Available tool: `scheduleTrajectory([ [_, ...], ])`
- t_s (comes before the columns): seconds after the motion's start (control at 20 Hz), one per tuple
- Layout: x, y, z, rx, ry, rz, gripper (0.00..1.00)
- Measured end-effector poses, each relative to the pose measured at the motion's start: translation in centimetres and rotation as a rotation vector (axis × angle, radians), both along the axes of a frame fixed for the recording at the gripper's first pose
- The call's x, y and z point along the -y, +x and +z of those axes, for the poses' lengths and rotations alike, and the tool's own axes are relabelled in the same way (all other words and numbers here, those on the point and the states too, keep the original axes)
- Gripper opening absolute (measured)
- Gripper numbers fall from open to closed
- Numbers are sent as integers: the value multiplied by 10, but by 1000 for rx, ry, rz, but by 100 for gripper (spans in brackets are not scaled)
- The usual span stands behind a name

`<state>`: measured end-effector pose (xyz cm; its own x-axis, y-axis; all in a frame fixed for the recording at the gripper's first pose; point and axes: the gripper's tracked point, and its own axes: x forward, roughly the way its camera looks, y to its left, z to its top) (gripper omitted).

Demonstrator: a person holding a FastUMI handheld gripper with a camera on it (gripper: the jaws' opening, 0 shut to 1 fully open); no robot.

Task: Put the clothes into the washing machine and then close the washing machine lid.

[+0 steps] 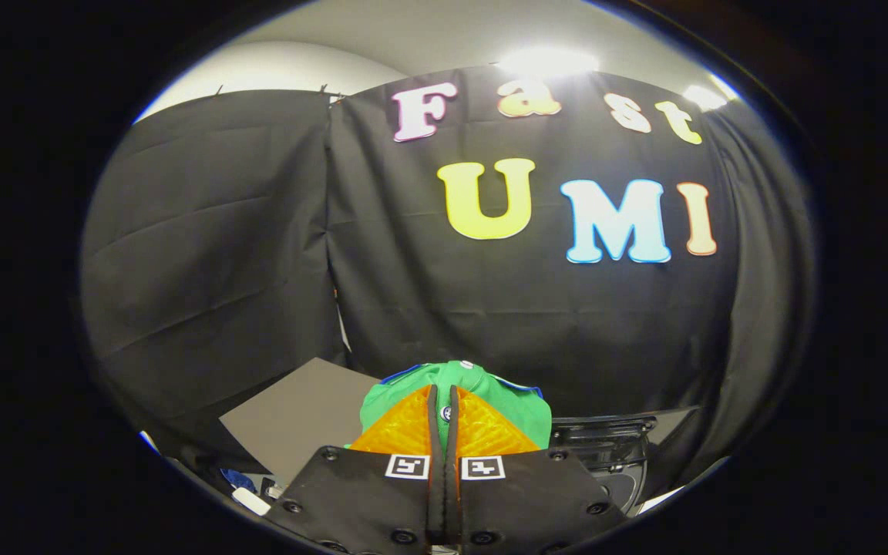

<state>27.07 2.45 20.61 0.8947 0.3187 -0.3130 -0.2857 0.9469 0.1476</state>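
Our gripper (444, 405) fingers are pressing together on the green garment (521, 408), which we are holding up before the wall (490, 324), left of the washer (606, 447).

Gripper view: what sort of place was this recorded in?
Probably a staged recording booth, not a home laundry: black cloth wall all round and bright ceiling lights above. The gripper holds green clothing between closed fingers, with a dark appliance beside it.
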Motion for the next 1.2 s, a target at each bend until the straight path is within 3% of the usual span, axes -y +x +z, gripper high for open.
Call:
scheduleTrajectory([
  [0.7, 151, 5, -54, -60, -1, -173, 1],
  [1.2, 162, -4, -107, -103, -22, -203, 1],
])
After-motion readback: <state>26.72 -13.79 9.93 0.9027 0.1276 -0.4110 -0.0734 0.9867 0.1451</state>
